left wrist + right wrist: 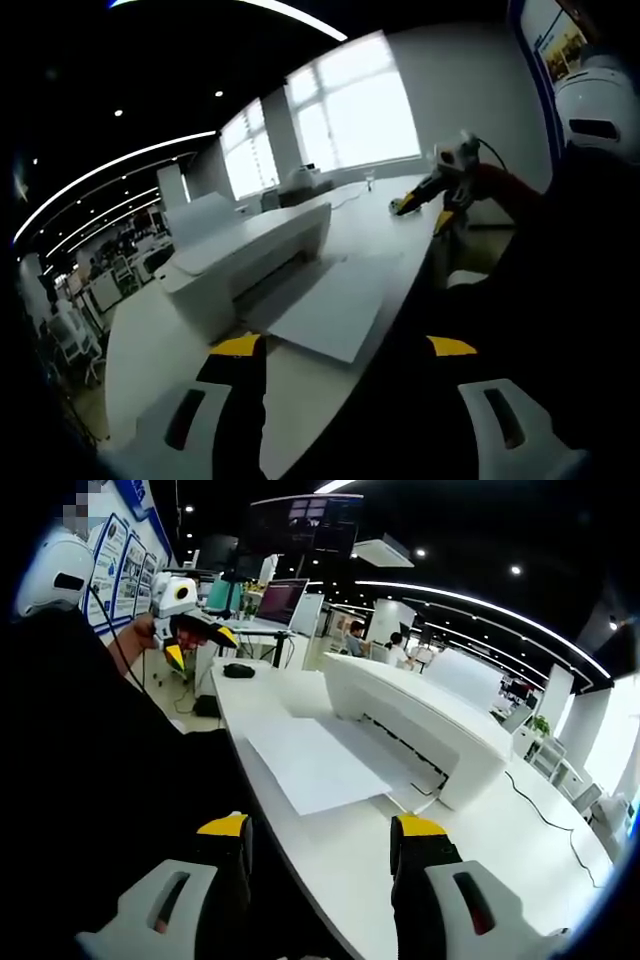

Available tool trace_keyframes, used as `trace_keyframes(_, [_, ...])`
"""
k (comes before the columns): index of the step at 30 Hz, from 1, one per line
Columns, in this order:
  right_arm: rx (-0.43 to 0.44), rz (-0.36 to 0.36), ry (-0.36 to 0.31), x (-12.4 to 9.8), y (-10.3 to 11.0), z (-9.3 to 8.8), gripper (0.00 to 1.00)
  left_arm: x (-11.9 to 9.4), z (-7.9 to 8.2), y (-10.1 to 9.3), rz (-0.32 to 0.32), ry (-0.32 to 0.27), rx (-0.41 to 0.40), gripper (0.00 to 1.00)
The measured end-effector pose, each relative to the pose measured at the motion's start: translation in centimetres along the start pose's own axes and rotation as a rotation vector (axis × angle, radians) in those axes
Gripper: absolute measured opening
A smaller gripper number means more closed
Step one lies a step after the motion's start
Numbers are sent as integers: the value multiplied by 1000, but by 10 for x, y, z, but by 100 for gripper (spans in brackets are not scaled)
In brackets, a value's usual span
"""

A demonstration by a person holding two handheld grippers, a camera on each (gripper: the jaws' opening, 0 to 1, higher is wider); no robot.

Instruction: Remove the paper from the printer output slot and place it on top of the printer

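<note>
Your left gripper [345, 350] hangs above the table edge [150, 340], jaws spread and empty. Your right gripper [318, 830] is likewise released, grasping nothing. The paper [312, 762] lies on the printer's output tray, in front of the white printer [420, 715], untouched by either gripper.

Lighting and picture quality: dim interior, strongly backlit, fisheye.
Windows [340, 110] are glaring white at the far side in the left gripper view; ceiling light strips [490, 610] are streaking in bent arcs; the white table [350, 860] is reflecting softly; near foreground is sinking into shadow; edges are warping and blurring.
</note>
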State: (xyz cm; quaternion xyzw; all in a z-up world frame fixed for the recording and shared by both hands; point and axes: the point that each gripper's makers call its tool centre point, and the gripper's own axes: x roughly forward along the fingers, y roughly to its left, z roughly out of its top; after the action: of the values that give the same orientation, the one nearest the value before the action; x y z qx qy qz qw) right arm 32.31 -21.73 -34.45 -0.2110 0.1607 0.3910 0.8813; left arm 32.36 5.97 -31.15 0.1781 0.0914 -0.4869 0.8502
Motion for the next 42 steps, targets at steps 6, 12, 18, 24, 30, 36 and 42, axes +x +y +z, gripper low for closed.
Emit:
trace_keyframes(6, [-2,-5,-5,-1,-1,3,52,3,1,-1,-6,0,-3,67])
trace_keyframes(12, [3,-6,-3,0,-2,1,52,5,1,0,-6,-4,-4,66])
trace_keyframes(18, [-1,13,5,4,5,-2,52,7,1,-2,-14,-4,-4,66])
trace_keyframes(24, [-2,7,4,3,3,-1,52,9,0,-1,-14,-2,-7,66])
trace_keyframes(30, [1,10,8,5,4,-3,52,12,2,-1,-20,-2,-2,66])
trace_keyframes(36, [0,10,7,4,5,-2,52,15,1,-2,-25,-3,-6,66])
trace_keyframes(42, [-2,11,1,5,5,-1,52,17,1,-2,-31,-2,-8,66])
